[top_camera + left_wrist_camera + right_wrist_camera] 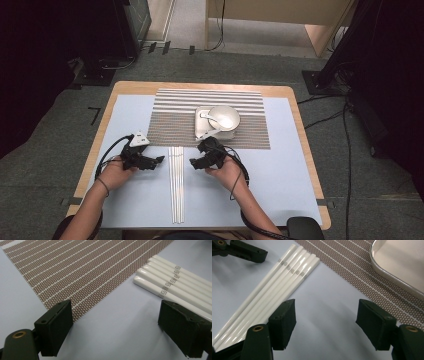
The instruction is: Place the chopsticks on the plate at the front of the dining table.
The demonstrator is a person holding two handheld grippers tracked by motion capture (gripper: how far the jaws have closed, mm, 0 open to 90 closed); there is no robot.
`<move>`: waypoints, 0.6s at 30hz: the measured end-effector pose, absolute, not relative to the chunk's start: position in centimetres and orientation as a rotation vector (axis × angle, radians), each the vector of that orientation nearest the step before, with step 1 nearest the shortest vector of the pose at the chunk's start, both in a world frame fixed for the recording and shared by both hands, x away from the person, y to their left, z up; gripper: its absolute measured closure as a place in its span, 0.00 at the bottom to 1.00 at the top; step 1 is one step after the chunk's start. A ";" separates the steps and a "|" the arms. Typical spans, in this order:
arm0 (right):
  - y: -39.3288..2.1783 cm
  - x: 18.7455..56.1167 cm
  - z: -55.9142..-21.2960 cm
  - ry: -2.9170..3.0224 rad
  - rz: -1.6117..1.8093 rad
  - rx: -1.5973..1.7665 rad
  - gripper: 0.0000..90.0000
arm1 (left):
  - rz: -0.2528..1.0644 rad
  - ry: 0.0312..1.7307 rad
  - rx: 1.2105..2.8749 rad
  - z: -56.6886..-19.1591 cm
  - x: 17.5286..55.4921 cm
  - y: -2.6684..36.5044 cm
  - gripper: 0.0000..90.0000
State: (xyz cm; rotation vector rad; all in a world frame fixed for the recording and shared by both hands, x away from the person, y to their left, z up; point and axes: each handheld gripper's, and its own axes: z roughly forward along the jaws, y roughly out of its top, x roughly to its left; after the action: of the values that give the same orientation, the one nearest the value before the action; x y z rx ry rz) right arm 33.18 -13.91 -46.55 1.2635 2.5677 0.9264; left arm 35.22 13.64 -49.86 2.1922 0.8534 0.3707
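Several white chopsticks lie side by side on the pale blue sheet, running from the table's front toward the brown striped placemat. My left gripper rests just left of their far ends, open with nothing between its jaws; the chopsticks lie ahead to its right. My right gripper sits just right of the chopsticks, open and empty; the chopsticks lie by its left jaw. On the placemat stands a white square tray with a white bowl and a spoon.
The wooden table edge frames the blue sheet. The tray's rim lies ahead to the right of my right gripper. Cables trail across the grey floor to the right, and dark equipment stands at both sides.
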 end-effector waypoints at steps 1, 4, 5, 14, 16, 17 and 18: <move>-13.9 33.2 -46.6 2.568 0.926 1.263 0.35 | 0.371 0.853 2.192 -49.9 35.2 13.6 0.13; -13.5 33.2 -46.7 2.575 0.924 1.255 0.35 | 0.370 0.854 2.192 -49.9 35.2 13.6 0.13; -13.5 33.2 -46.7 2.575 0.924 1.255 0.35 | 0.370 0.854 2.192 -49.9 35.2 13.6 0.13; -12.5 33.2 -46.7 2.587 0.925 1.230 0.35 | 0.371 0.854 2.192 -49.9 35.2 13.6 0.13; -12.2 33.2 -46.8 2.592 0.923 1.218 0.35 | 0.371 0.854 2.192 -49.9 35.2 13.6 0.13; -12.2 33.2 -46.8 2.592 0.923 1.218 0.35 | 0.371 0.854 2.192 -49.9 35.2 13.6 0.13; -12.0 33.2 -46.8 2.595 0.923 1.210 0.35 | 0.371 0.854 2.192 -49.9 35.2 13.6 0.13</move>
State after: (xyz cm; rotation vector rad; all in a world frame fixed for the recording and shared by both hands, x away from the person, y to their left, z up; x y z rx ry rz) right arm 33.19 -11.99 -46.75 1.2102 2.5952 0.9230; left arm 35.22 13.63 -49.86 2.1919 0.8539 0.3707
